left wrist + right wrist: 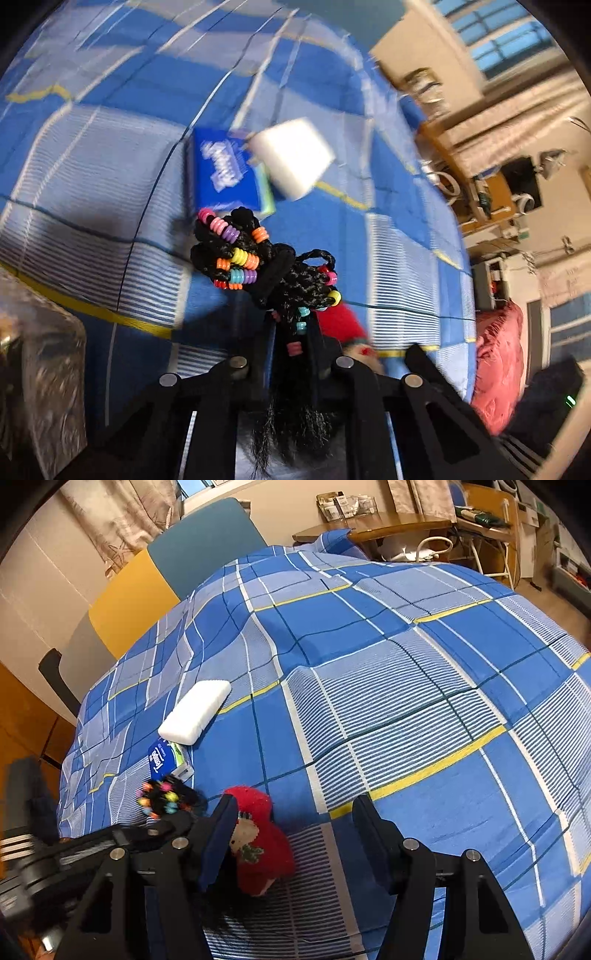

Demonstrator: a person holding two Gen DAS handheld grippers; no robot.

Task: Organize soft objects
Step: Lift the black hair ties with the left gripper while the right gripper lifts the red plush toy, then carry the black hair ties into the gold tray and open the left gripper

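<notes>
Here, line by line:
Left tongs (291, 332): clamped together on the black braided hair piece (258, 262), whose bunched braids with coloured beads stick out beyond the fingertips while loose strands hang back toward the camera.
Right tongs (291, 808): jaws apart, nothing between the pads; they hover over the bed, pointing down at it.
Red doll (258, 834): lies on the bedspread just beside the right tongs' left finger, partly hidden by it; it is joined to the hair piece or only touches it, I cannot tell.
Blue tissue pack (162, 755): flat on the bedspread, just beyond the beaded braids.
White sponge block (195, 712): rests with one end on the tissue pack.
Bedspread (406, 686): blue checked, with white and yellow stripes, covering the bed.
</notes>
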